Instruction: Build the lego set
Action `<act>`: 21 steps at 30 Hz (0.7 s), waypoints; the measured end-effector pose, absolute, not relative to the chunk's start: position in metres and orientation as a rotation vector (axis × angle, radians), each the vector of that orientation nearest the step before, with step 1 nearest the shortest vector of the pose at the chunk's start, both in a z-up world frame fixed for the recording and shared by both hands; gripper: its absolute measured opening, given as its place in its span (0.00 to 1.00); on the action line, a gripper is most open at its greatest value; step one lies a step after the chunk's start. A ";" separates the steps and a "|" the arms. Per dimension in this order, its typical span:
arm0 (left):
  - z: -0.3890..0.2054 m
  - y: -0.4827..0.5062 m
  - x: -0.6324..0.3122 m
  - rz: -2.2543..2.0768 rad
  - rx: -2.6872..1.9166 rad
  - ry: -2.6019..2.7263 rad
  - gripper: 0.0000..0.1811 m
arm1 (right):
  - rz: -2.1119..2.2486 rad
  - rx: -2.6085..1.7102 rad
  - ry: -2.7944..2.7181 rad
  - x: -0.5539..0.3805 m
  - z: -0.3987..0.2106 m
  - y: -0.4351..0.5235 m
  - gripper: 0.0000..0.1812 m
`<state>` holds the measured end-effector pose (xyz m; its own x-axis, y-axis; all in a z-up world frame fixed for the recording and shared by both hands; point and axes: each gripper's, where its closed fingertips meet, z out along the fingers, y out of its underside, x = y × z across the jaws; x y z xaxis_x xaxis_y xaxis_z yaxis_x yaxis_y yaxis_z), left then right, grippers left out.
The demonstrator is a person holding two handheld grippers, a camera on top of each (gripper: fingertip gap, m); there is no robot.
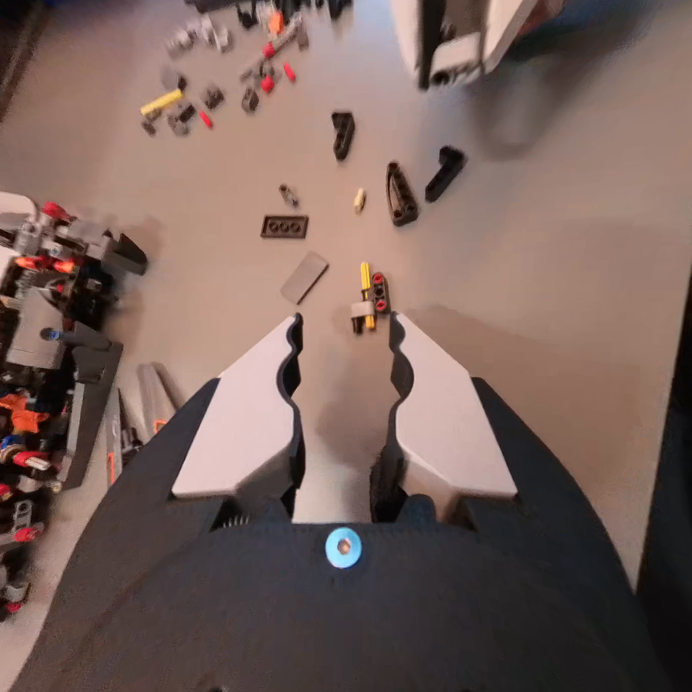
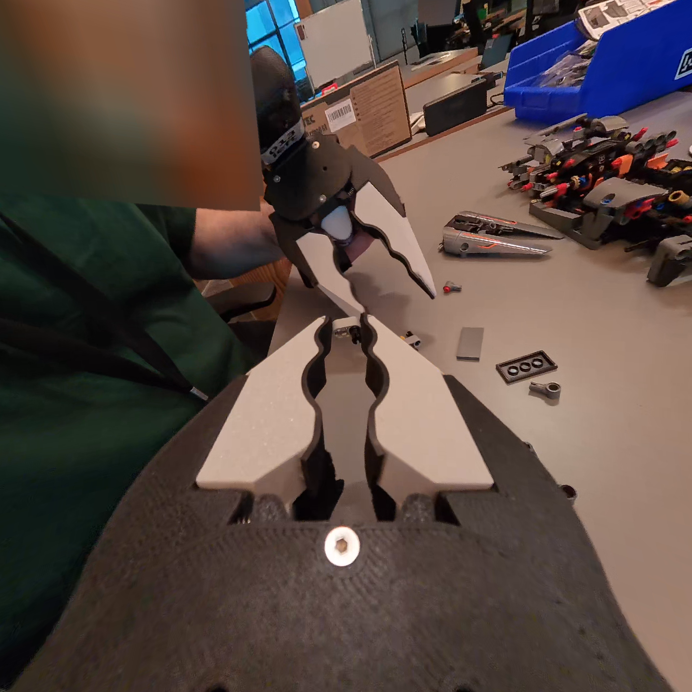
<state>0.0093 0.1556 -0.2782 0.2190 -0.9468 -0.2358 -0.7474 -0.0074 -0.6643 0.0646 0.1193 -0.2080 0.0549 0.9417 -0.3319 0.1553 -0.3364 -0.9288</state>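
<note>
Half-built model [image 1: 48, 299]: sits at the far left of the grey table [image 1: 524, 374] in the left wrist view, a dense mass of grey, black, red and orange parts, blurred at the edge
Loose scatter [image 1: 224, 75]: small grey, black, red and yellow pieces lie spread at the far side of the table, too blurred to name one by one
Black plate [image 1: 284, 227]: flat on the table with three round holes showing, just ahead of the left tool
Grey tile [image 1: 304, 282]: smooth, lying at a slant just beside the black plate, nearer the left tool
Left gripper [image 1: 344, 322]: hangs over the table with its two white fingers spread wide and nothing between them
Small sub-assembly [image 1: 369, 297]: a yellow axle, a black beam with red pins and a pale grey connector joined together, resting on the table just beyond the left fingertips, towards the right finger
Black curved beams [image 1: 400, 194]: three of them lie apart from each other, further out to the right
Right gripper [image 2: 346, 325]: seen from its own camera, its fingers stand only a little apart; a pale grey piece with a black pin [image 2: 346, 327] shows in the gap at the tips, but I cannot tell whether they pinch it
Blue bin [image 2: 599, 75]: stands at the back right of the table in the right wrist view, behind the model
</note>
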 end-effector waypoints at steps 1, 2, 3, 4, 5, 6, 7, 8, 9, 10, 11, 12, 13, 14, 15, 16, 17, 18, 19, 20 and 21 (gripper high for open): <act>-0.285 0.154 0.010 -0.380 -1.830 1.598 0.23 | 1.350 -1.598 -1.132 0.064 -0.209 0.119 0.08; -0.288 0.151 0.013 -0.421 -1.853 1.602 0.23 | 1.348 -1.594 -1.134 0.064 -0.209 0.119 0.08; -0.290 0.149 0.015 -0.441 -1.861 1.602 0.23 | 1.345 -1.588 -1.133 0.064 -0.209 0.119 0.08; -0.291 0.149 0.017 -0.440 -1.857 1.601 0.22 | 1.343 -1.584 -1.131 0.064 -0.209 0.119 0.08; -0.293 0.149 0.019 -0.439 -1.866 1.601 0.22 | 1.345 -1.584 -1.129 0.065 -0.210 0.119 0.08; -0.296 0.150 0.019 -0.437 -1.884 1.599 0.22 | 1.346 -1.583 -1.127 0.066 -0.210 0.119 0.08; -0.296 0.150 0.022 -0.456 -1.891 1.583 0.19 | 1.349 -1.580 -1.124 0.066 -0.210 0.119 0.08; -0.296 0.150 0.023 -0.466 -1.897 1.579 0.17 | 1.353 -1.577 -1.123 0.066 -0.210 0.119 0.08; -0.296 0.151 0.024 -0.460 -1.899 1.579 0.14 | 1.352 -1.572 -1.124 0.066 -0.210 0.119 0.08; -0.297 0.151 0.024 -0.456 -1.899 1.583 0.12 | 1.352 -1.570 -1.127 0.066 -0.209 0.119 0.08; -0.297 0.151 0.025 -0.457 -1.898 1.587 0.12 | 1.353 -1.571 -1.130 0.066 -0.210 0.119 0.08; -0.297 0.151 0.025 -0.460 -1.898 1.587 0.12 | 1.352 -1.569 -1.131 0.066 -0.210 0.119 0.08; -0.297 0.151 0.024 -0.461 -1.892 1.590 0.12 | 1.347 -1.567 -1.128 0.066 -0.209 0.120 0.08; -0.297 0.151 0.025 -0.457 -1.877 1.595 0.12 | 1.335 -1.568 -1.124 0.066 -0.209 0.121 0.08; -0.296 0.152 0.025 -0.447 -1.857 1.602 0.12 | 1.312 -1.574 -1.123 0.066 -0.210 0.123 0.08; -0.296 0.153 0.024 -0.429 -1.845 1.599 0.12 | 1.275 -1.586 -1.128 0.066 -0.213 0.125 0.08; -0.294 0.155 0.023 -0.417 -1.814 1.599 0.12 | 1.231 -1.596 -1.138 0.066 -0.215 0.128 0.08; -0.290 0.152 0.026 -0.435 -1.754 1.615 0.12 | 1.198 -1.603 -1.152 0.065 -0.217 0.128 0.08; -0.284 0.152 0.027 -0.449 -1.709 1.603 0.12 | 1.167 -1.605 -1.162 0.064 -0.217 0.129 0.08; -0.277 0.153 0.029 -0.480 -1.694 1.571 0.12 | 1.132 -1.604 -1.167 0.063 -0.217 0.131 0.08; -0.269 0.150 0.031 -0.546 -1.662 1.554 0.12 | 1.100 -1.602 -1.178 0.062 -0.217 0.132 0.08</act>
<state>0.0313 0.1503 -0.2690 0.1600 -0.9674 -0.1965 -0.6320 0.0526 -0.7732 0.0624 0.1322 -0.2168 0.1721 0.9711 -0.1654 0.2320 -0.2031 -0.9513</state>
